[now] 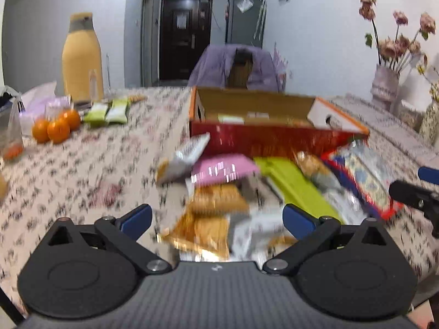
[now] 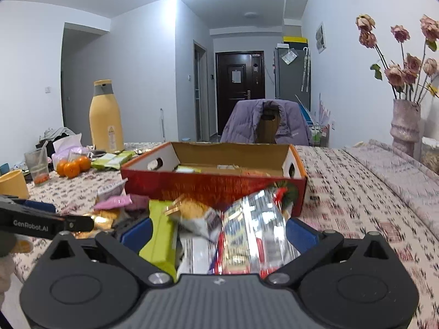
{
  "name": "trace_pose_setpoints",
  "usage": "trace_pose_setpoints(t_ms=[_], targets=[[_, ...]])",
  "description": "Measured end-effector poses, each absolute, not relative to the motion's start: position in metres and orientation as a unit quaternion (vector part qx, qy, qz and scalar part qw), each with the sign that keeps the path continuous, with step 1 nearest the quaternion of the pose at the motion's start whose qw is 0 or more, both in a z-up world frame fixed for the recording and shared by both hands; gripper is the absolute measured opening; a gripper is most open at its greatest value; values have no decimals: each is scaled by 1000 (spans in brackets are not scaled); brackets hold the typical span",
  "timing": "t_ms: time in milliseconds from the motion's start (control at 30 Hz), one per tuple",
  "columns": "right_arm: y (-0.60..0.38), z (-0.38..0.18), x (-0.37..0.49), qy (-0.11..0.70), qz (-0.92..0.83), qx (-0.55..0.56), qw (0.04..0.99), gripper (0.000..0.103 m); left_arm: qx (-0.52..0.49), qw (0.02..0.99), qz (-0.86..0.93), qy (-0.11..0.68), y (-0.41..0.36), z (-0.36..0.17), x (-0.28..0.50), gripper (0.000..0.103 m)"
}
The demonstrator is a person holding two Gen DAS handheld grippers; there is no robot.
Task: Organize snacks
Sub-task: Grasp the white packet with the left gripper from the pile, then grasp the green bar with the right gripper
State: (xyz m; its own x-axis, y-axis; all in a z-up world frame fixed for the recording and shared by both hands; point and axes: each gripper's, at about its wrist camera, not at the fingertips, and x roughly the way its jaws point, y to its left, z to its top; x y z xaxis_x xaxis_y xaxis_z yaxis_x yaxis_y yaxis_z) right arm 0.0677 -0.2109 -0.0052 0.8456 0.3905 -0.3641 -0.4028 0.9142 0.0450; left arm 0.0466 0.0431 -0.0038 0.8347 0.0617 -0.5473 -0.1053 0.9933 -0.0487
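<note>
Snacks (image 1: 219, 192) in shiny, crinkled, many-coloured packets lie heaped before both hand-held grippers, each spread apart.

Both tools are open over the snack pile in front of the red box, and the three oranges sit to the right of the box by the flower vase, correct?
Not quite. The oranges sit left of the box, near the yellow bottle, not by the vase; the right wrist view shows this. The rest holds: left tool and right tool are open over the snack pile.
</note>
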Motion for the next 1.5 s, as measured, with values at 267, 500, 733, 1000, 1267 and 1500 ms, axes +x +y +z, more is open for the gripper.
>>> trace_pose_setpoints(t_ms=[267,500,733,1000,1267,1500], targets=[[-213,-22,51,199,206,-11,958,103,-37,943,40,329,33,-29,36,103],[-208,-24,42,197,213,-16,957,103,-23,940,69,332,24,-37,37,96],[-207,-25,38,204,210,-15,956,103,-17,948,54,312,23,-33,27,55],[-203,-27,28,204,215,-21,955,103,-25,954,31,296,22,-27,13,41],[-199,-26,27,203,209,-20,956,103,-24,969,20,246,23,-1,-3,41],[-185,-21,41,200,206,-28,958,103,-25,973,21,228,29,9,6,41]])
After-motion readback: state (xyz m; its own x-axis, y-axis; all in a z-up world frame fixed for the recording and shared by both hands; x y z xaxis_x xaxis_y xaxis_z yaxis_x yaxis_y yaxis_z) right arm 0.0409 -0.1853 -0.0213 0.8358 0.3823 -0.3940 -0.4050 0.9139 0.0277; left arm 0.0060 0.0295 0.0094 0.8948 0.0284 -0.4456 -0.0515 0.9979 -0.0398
